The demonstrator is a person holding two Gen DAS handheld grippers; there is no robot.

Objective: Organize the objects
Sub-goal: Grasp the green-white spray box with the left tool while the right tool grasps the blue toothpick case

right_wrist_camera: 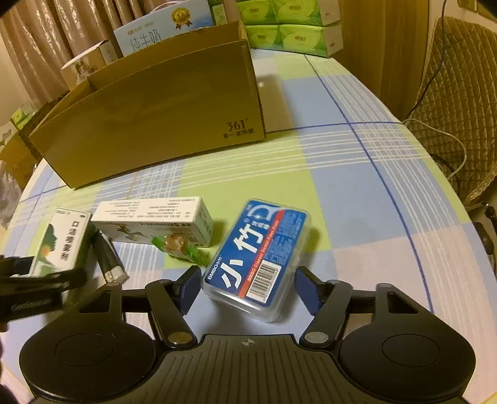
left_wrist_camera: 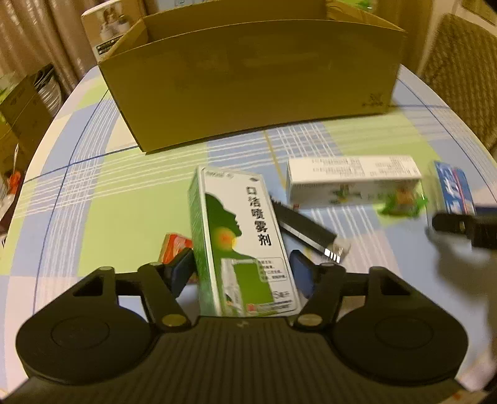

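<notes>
A green and white spray box [left_wrist_camera: 242,236] stands between the fingers of my left gripper [left_wrist_camera: 242,270], whose blue pads touch both of its long sides. A blue clear-lidded floss pick case [right_wrist_camera: 261,251] lies on the checked tablecloth [right_wrist_camera: 357,192] between the pads of my right gripper [right_wrist_camera: 247,286], which meet its two edges. The open cardboard box [left_wrist_camera: 248,84] stands just behind. In the right wrist view the left gripper [right_wrist_camera: 40,279] shows at the left edge on the spray box [right_wrist_camera: 59,239]. The right gripper's finger [left_wrist_camera: 459,227] reaches in from the right in the left wrist view.
Between the two grippers lie a long white carton [right_wrist_camera: 152,220], a green-wrapped sweet [right_wrist_camera: 180,245] and a black bar [right_wrist_camera: 108,254]. A small orange packet [left_wrist_camera: 175,245] lies left of the spray box. Green tissue packs [right_wrist_camera: 292,28] and a quilted chair [right_wrist_camera: 459,102] stand beyond the table.
</notes>
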